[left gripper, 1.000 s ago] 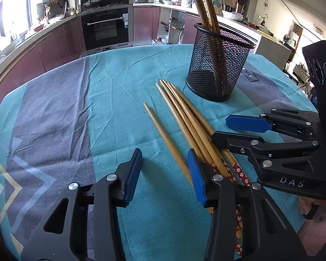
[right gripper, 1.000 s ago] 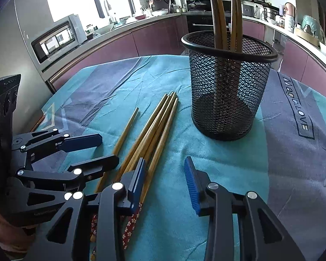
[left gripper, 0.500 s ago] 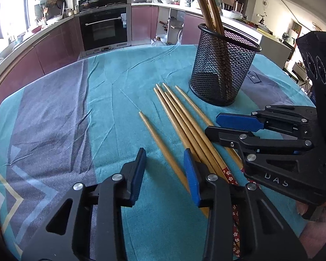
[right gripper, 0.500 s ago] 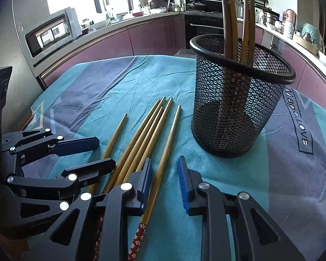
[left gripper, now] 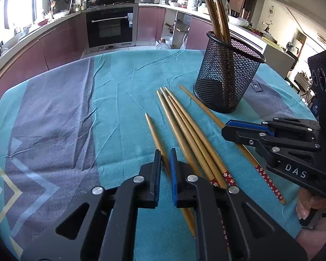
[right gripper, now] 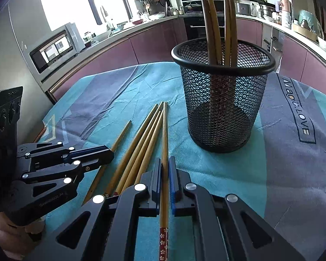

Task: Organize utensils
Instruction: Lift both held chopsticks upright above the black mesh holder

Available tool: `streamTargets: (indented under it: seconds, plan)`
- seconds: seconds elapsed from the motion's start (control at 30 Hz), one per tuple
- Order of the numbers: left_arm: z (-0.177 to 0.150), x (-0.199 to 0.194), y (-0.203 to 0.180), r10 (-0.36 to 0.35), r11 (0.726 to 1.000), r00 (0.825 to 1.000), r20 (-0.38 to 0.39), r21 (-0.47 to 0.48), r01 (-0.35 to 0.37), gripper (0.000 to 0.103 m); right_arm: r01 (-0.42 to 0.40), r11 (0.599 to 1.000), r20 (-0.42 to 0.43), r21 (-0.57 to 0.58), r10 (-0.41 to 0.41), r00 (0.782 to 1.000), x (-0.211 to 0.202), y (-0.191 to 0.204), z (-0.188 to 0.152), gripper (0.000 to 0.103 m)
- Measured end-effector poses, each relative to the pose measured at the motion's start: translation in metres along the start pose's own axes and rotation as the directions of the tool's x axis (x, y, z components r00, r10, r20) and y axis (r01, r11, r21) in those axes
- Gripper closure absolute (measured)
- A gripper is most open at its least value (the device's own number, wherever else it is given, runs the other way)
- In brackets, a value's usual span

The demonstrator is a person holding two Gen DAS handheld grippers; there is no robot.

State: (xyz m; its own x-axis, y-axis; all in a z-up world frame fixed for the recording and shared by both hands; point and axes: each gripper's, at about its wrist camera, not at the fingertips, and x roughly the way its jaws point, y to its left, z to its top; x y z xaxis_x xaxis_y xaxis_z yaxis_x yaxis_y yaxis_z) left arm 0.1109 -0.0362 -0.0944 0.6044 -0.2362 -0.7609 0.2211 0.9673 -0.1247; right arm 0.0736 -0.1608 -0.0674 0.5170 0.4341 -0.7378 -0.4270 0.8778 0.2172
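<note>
Five tan wooden chopsticks with red floral ends lying fanned on the teal cloth | black wire-mesh cup standing upright beside them, holding four more chopsticks.

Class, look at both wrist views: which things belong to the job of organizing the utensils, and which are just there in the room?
Part of the job:
- left gripper, shut on the lone chopstick
- right gripper, shut on the outer chopstick
- three loose chopsticks
- mesh holder

Just there:
- tablecloth
- oven
- microwave
</note>
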Motion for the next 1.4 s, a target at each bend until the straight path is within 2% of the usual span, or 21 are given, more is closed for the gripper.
streamTargets:
  seconds: [0.07, 0.37, 0.4, 0.43, 0.53, 0.7, 0.77, 0.83, 1.07, 1.17, 1.4]
  plan:
    - [0.000, -0.003, 0.001, 0.001, 1.000, 1.000, 0.007, -0.002, -0.001, 0.102, -0.016, 1.000, 0.015, -0.001, 0.016, 1.000, -0.007, 0.000, 0.000, 0.097]
    - [0.003, -0.019, 0.003, -0.006, 1.000, 0.999, 0.036, 0.013, 0.006, 0.102, -0.069, 0.998, 0.083, 0.005, 0.069, 0.994, -0.040, -0.004, 0.000, 0.098]
    - [0.002, -0.018, 0.003, -0.004, 1.000, 1.000, 0.026, 0.012, 0.003, 0.099, -0.068, 0.998, 0.086, 0.007, 0.067, 0.994, -0.041, -0.005, 0.000, 0.098]
    - [0.002, -0.015, 0.004, -0.002, 1.000, 1.000, 0.016, 0.010, 0.002, 0.091, -0.067, 0.998, 0.087, 0.006, 0.066, 0.994, -0.041, -0.004, 0.000, 0.098]
    - [0.000, -0.009, 0.000, 0.026, 0.999, 1.000, 0.003, 0.038, -0.026, 0.081, -0.068, 0.998, 0.084, 0.009, 0.067, 0.994, -0.041, -0.005, 0.000, 0.098]
    - [-0.002, 0.005, -0.008, 0.052, 0.996, 0.998, -0.027, 0.069, -0.050, 0.080, -0.075, 0.997, 0.074, 0.005, 0.074, 0.995, -0.037, -0.004, -0.002, 0.098]
    - [-0.003, 0.006, -0.011, 0.068, 0.994, 0.998, -0.017, 0.082, -0.066, 0.082, -0.073, 0.997, 0.073, 0.003, 0.073, 0.995, -0.037, -0.004, -0.003, 0.098]
    - [-0.002, 0.007, -0.012, 0.069, 0.995, 0.998, -0.016, 0.078, -0.067, 0.091, -0.076, 0.997, 0.074, 0.004, 0.075, 0.994, -0.036, -0.004, -0.002, 0.098]
    - [-0.001, 0.000, -0.008, 0.077, 0.996, 0.997, 0.003, 0.047, -0.077, 0.096, -0.078, 0.997, 0.101, -0.002, 0.078, 0.992, -0.045, -0.007, 0.000, 0.098]
    - [0.003, -0.012, -0.003, 0.048, 0.998, 0.999, 0.024, 0.030, -0.049, 0.096, -0.082, 0.997, 0.122, -0.002, 0.082, 0.989, -0.051, -0.008, 0.001, 0.098]
    - [0.019, -0.049, 0.010, -0.082, 0.997, 0.993, 0.088, -0.007, 0.083, 0.096, -0.091, 0.996, 0.186, -0.011, 0.091, 0.978, -0.072, -0.011, 0.008, 0.098]
